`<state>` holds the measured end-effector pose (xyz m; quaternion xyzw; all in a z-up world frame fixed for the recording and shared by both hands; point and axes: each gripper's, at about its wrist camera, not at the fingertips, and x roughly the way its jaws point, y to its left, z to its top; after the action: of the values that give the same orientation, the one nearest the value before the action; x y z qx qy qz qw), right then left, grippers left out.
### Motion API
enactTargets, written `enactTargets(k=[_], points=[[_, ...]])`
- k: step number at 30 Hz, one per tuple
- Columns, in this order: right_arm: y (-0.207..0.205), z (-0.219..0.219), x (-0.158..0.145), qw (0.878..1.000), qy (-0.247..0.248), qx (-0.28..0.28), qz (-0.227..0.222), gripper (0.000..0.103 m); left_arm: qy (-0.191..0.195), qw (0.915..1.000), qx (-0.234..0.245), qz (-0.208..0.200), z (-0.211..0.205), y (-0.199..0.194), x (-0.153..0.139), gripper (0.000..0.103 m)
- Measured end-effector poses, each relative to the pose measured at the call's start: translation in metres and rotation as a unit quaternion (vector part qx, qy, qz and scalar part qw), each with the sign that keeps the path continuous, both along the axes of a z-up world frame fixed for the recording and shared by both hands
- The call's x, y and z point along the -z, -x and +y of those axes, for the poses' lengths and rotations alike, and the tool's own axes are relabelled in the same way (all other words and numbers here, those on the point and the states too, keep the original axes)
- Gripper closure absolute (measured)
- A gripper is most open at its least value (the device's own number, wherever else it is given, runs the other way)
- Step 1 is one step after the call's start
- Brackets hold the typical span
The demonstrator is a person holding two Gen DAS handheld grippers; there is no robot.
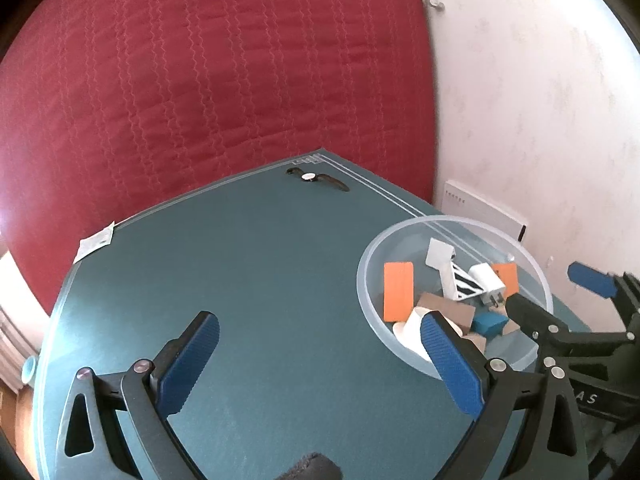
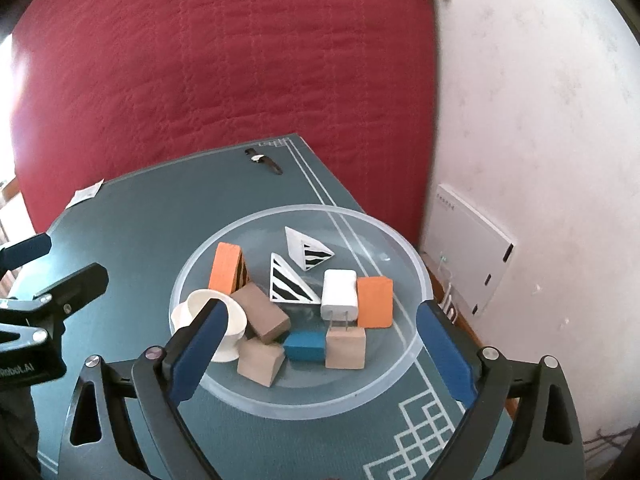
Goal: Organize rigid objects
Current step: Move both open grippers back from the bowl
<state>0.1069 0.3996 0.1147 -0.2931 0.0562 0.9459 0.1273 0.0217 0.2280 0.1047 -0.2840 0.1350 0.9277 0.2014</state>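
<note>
A: Resting on the teal table [image 2: 132,216], the clear plastic bowl [image 2: 416,344] holds all the small things: two orange blocks [image 2: 374,302], two white wedges with black stripes [image 2: 290,280], a white plug adapter [image 2: 339,294] with its prongs toward the camera, a brown block [image 2: 262,312], two tan blocks [image 2: 346,348], a blue block [image 2: 306,346] and a white cup [image 2: 208,312] near the bowl's left wall.

B: And the right hand-held gripper [image 2: 320,348]?

A: Its jaws stand wide apart at the near side of the bowl, with nothing gripped between them; the blue pads touch none of the pieces.

B: What does the left hand-held gripper [image 1: 320,364] show?

A: It also stands wide open and holds nothing, poised over the bare table to the left of the bowl. Its right finger crosses in front of the bowl's rim in the left wrist view.

B: Anything outside the bowl?

A: A wristwatch [image 2: 264,160] lies near the far edge of the table, well apart from the bowl, and a small white paper slip [image 2: 86,194] sits at the far left corner. Behind the table is a red quilted bed [image 2: 220,80], and a white flat box [image 2: 468,248] leans against the wall on the right.
</note>
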Motion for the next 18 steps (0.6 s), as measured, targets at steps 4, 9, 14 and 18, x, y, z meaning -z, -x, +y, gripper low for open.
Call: enactTargets(k=[4, 9, 14, 18], points=[[-0.002, -0.010, -0.003, 1.000, -0.013, 0.000, 0.001, 0.007, 0.015, 0.9999, 0.001, 0.005, 0.005, 0.000, 0.004, 0.001], [-0.003, -0.014, -0.004, 1.000, -0.019, 0.005, -0.006, 0.007, 0.021, 0.9998, 0.003, 0.002, 0.009, -0.002, 0.009, 0.001], [-0.002, -0.014, -0.001, 1.000, -0.021, 0.011, -0.010, 0.007, 0.027, 0.9996, 0.005, 0.001, 0.013, -0.005, 0.013, 0.001], [-0.001, -0.015, 0.000, 0.999, -0.029, 0.014, -0.013, 0.007, 0.032, 0.9995, 0.010, 0.002, 0.016, -0.007, 0.013, 0.001]])
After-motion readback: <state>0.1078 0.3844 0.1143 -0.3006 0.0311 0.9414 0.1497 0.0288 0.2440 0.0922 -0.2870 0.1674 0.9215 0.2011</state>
